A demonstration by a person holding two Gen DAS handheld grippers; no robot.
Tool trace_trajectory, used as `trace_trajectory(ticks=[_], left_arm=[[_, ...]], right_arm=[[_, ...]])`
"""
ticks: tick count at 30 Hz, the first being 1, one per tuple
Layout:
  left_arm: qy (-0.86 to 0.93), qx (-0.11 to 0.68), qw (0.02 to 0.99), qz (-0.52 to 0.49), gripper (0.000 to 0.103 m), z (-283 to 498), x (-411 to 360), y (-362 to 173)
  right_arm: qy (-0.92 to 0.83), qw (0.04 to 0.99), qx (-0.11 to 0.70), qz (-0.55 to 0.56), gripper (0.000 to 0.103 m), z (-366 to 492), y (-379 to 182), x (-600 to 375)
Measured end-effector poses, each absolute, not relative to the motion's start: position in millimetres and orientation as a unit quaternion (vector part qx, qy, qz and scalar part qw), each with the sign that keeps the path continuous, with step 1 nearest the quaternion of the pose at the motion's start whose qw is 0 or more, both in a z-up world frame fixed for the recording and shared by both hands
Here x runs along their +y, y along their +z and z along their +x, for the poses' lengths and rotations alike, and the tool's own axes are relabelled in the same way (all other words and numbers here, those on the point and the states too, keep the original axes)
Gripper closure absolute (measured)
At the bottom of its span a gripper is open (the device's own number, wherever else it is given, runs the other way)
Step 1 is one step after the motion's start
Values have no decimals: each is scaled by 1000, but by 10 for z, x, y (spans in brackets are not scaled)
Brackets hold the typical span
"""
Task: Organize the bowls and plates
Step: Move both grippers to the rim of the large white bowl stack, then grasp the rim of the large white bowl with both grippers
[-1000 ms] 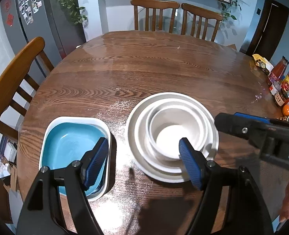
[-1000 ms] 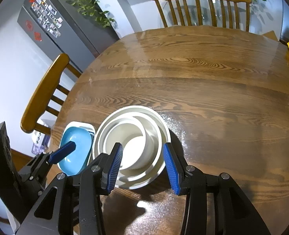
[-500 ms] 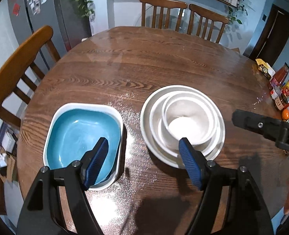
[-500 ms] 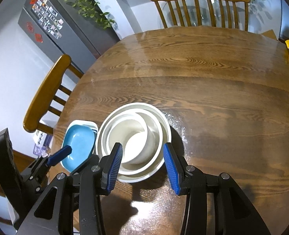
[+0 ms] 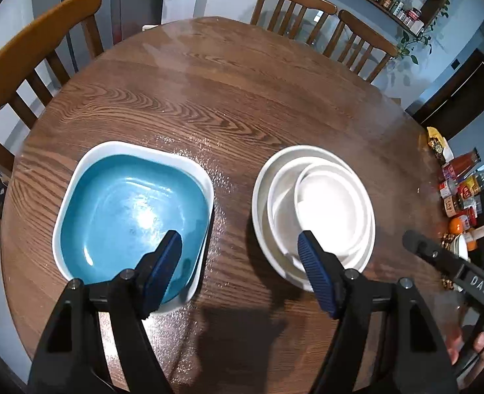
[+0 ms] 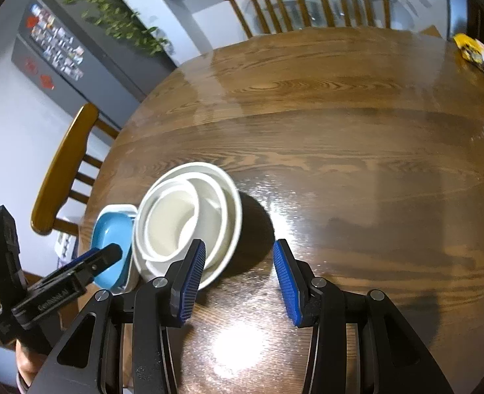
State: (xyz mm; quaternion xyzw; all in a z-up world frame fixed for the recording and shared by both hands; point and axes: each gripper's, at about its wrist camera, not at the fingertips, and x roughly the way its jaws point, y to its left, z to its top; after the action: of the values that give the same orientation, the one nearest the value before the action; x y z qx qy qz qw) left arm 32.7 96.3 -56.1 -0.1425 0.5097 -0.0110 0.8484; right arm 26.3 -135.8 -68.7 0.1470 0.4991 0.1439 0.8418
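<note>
Two piles sit side by side on the worktop (image 5: 242,98): a blue dish (image 5: 133,216) nested in a white square dish (image 5: 206,184), and white bowls (image 5: 334,207) stacked on a white plate (image 5: 261,216). Over the last second both views have shifted, bringing the blue dish fully into sight. The left tongs (image 5: 238,262) and right tongs (image 6: 238,279) hang open and empty, so sorting looks nearly done.

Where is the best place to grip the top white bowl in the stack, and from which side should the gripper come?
Probably the near rim of the top bowl, taken from above with one finger inside and one outside. It sits nested in the white stack, so its wall is mostly hidden and only the raised rim stands free. The right gripper is open and closest.
</note>
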Motion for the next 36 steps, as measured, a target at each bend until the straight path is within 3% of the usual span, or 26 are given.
trace_trajectory(ticks=[17, 31, 36], left_arm=[[4, 544, 831, -115, 54, 705, 1033, -645], [7, 562, 824, -77, 54, 813, 974, -763], [7, 563, 824, -63, 61, 836, 906, -796]], right_arm=[[151, 821, 528, 154, 59, 551, -967, -1297], [154, 814, 539, 154, 59, 604, -1057, -1256], [154, 813, 540, 155, 59, 615, -1066, -1244]])
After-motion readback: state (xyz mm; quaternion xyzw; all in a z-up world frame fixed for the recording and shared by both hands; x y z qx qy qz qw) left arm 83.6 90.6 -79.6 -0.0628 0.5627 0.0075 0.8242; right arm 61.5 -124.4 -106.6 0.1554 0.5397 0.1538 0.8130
